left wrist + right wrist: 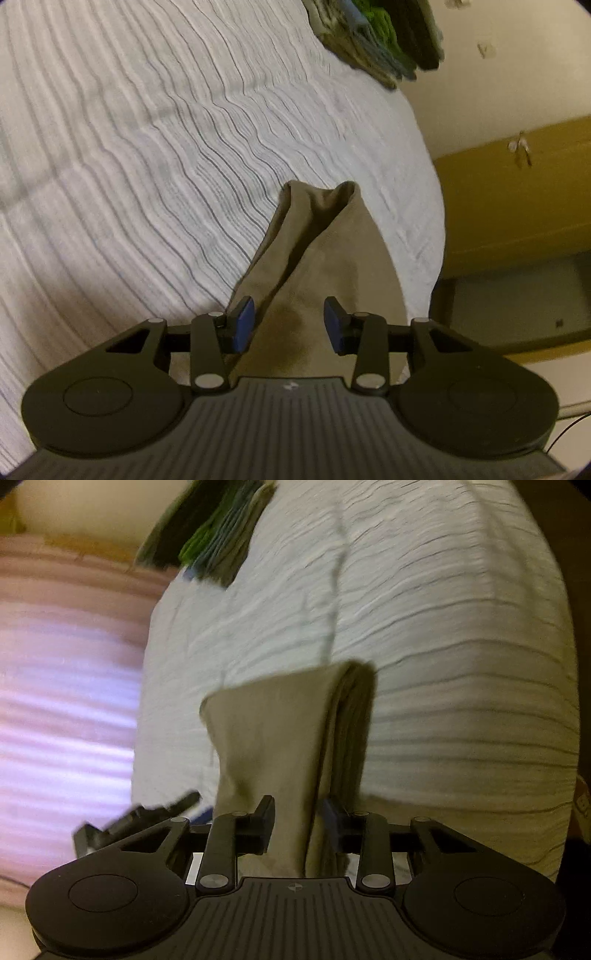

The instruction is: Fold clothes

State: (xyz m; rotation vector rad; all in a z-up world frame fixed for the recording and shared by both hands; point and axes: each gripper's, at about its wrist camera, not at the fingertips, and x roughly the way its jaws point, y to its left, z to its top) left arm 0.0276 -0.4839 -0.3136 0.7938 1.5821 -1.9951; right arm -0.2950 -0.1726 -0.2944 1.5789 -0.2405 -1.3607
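Note:
A tan folded garment (325, 258) lies on the white ribbed bedspread (147, 147) near its edge. My left gripper (289, 325) is over its near end, fingers apart, with cloth between the blue pads (243, 325). In the right wrist view the same tan garment (280, 738) runs up between the fingers of my right gripper (297, 823). The jaws stand fairly wide around the cloth, and I cannot tell whether they pinch it. The left gripper's dark body (136, 819) shows at the lower left there.
A stack of folded clothes in green, blue and dark tones (373, 37) sits at the far corner of the bed, also in the right wrist view (210, 539). A yellow cabinet (517, 192) stands beside the bed. A pink striped surface (66, 701) lies to the left.

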